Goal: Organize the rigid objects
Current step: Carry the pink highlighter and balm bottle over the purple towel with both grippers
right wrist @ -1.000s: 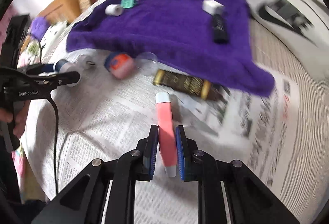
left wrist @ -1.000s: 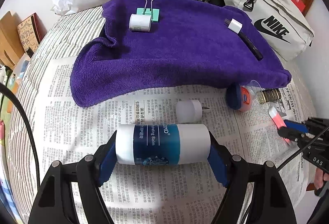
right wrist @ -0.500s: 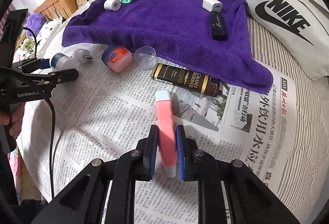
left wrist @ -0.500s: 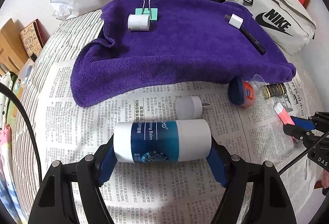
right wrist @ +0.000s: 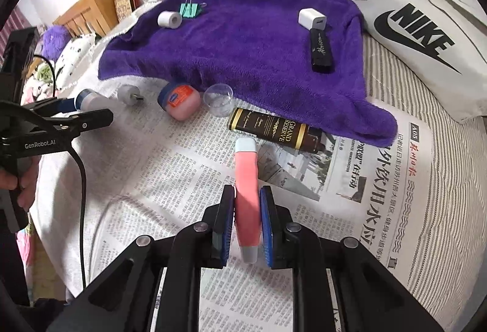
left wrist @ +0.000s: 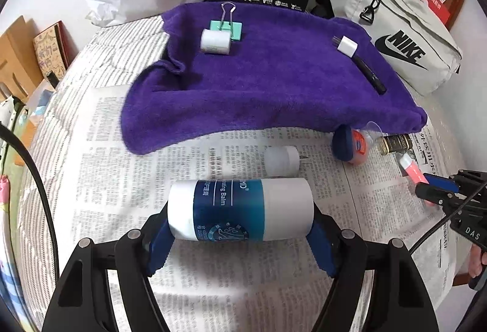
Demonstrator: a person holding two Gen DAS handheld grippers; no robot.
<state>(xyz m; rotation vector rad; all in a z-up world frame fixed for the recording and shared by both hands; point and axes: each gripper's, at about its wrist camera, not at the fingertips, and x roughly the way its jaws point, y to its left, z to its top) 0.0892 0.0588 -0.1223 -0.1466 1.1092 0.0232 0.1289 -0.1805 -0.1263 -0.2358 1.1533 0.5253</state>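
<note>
Over the newspaper point(left wrist: 100, 210), my left gripper point(left wrist: 240, 236) clamps the blue-and-white balm tube point(left wrist: 240, 210) crosswise by its two ends, while my right gripper point(right wrist: 247, 225) pinches the slim pink tube point(right wrist: 247, 179) lengthwise between its pads. Both grips keep each piece steady and clear of the paper, I judge, for carrying to the purple towel point(right wrist: 243, 43). Up there a white roll point(left wrist: 215, 41), binder clip point(left wrist: 226, 27), charger plug point(right wrist: 312, 18) and black stick point(right wrist: 321, 50) already lie apart, so sorted things seem to gather on it.
</note>
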